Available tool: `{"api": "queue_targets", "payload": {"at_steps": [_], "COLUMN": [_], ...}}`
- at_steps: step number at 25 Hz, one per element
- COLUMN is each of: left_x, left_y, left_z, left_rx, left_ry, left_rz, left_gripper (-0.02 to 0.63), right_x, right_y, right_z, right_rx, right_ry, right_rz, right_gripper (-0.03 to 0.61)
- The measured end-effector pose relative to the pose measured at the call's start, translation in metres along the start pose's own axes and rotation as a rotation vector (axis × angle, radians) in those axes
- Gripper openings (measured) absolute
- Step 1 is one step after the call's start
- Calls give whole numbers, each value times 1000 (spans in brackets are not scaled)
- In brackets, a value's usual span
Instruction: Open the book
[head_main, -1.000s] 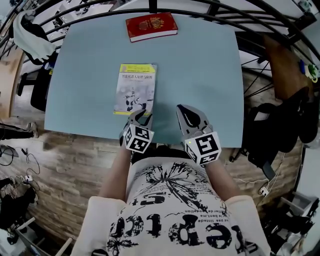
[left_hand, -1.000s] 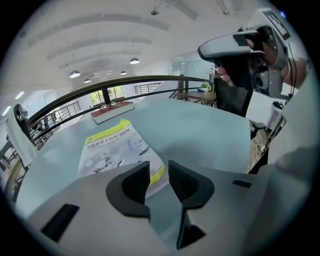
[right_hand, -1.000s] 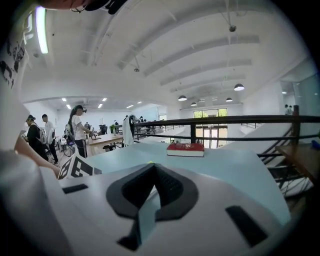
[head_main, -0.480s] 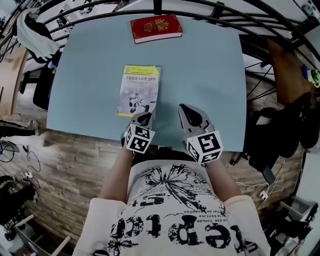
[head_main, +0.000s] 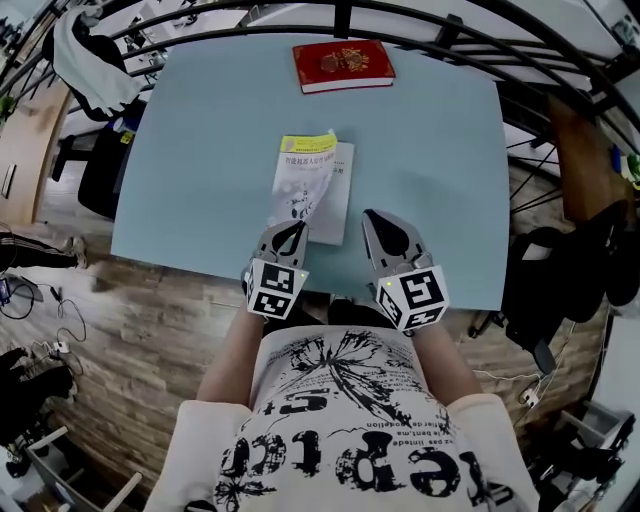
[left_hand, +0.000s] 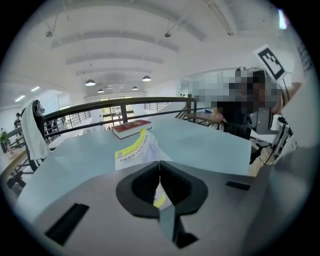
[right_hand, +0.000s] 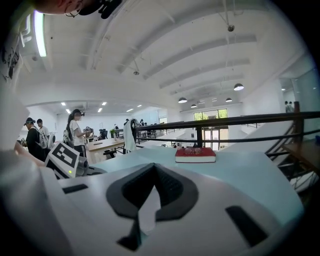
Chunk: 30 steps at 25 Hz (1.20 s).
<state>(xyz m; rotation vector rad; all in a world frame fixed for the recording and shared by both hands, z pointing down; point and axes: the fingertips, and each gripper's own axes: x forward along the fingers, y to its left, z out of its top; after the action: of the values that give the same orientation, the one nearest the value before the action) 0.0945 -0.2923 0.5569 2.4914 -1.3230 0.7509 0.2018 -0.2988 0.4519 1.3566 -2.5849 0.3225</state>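
The thin book (head_main: 335, 205) with a yellow-and-white cover lies in the middle of the pale blue table (head_main: 200, 150). My left gripper (head_main: 291, 231) is shut on the near edge of its front cover (head_main: 303, 180). The cover is raised and curled, baring a white page beneath. In the left gripper view the cover (left_hand: 134, 150) rises from between the closed left gripper (left_hand: 159, 165) jaws. My right gripper (head_main: 388, 238) hovers just right of the book's near corner, shut with nothing in it. In its own view the right gripper (right_hand: 154, 167) points across the table.
A thick red book (head_main: 343, 64) (left_hand: 131, 128) (right_hand: 195, 154) lies at the table's far edge. A black railing (head_main: 450, 25) curves round the table. A white jacket (head_main: 85, 55) hangs at the far left. Dark chairs (head_main: 560, 270) stand to the right on the wooden floor.
The left gripper's jaws closed on the near edge of the book's cover and rose, peeling the cover up off the first page. The right gripper moved a little beside it.
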Motion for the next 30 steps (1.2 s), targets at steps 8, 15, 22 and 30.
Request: {"api": "queue_targets", "payload": {"at_steps": [8,15,22,30], "left_x": [-55,-85,-88,-59], "left_y": [76,150,201,211], "left_z": [3,-28,-82,-139], "left_rx": [-3,-26,-15,-14], "left_ry": [-68,-47,36,147], "left_rz": [38,63,60,-20], "left_gripper": [20,21,23,25], "right_x": [41,80,110,121], "right_y": [60,119,159,174], "right_z": [11,19,20,5], "right_rx": [-32,-12,16,21], "right_ry": [-2,-17,-18,19], "right_rz": [-39,-39,-63,-128], "right_gripper": [8,8,8,8]}}
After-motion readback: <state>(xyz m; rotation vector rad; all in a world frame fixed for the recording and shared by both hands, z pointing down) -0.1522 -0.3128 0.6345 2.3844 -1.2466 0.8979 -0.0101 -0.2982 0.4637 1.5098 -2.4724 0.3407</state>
